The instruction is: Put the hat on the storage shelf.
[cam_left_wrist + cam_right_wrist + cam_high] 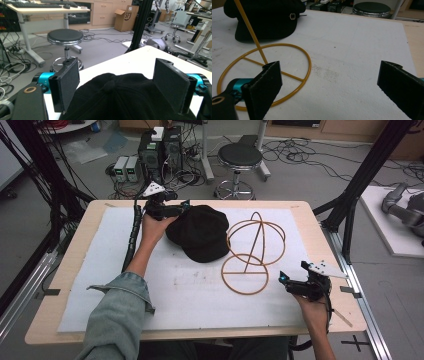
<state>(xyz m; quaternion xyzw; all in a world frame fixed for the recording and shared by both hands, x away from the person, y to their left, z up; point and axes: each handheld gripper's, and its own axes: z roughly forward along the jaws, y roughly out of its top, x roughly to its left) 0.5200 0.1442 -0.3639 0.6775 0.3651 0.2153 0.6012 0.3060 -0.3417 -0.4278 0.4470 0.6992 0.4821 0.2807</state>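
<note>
Jaws of left gripper (pixel 186 206) stand apart astride the cap (pixel 200 232); right gripper (pixel 283 278), jaws apart, sits beside the stand (pixel 250 255).

1. My high view looks forward and down over the table (pixel 65 285), the black cap (pixel 200 240) near centre.
2. My left gripper view sits close above the cap (pixel 120 97), facing outward.
3. My right gripper view looks low across toward that cap (pixel 267 20).
</note>
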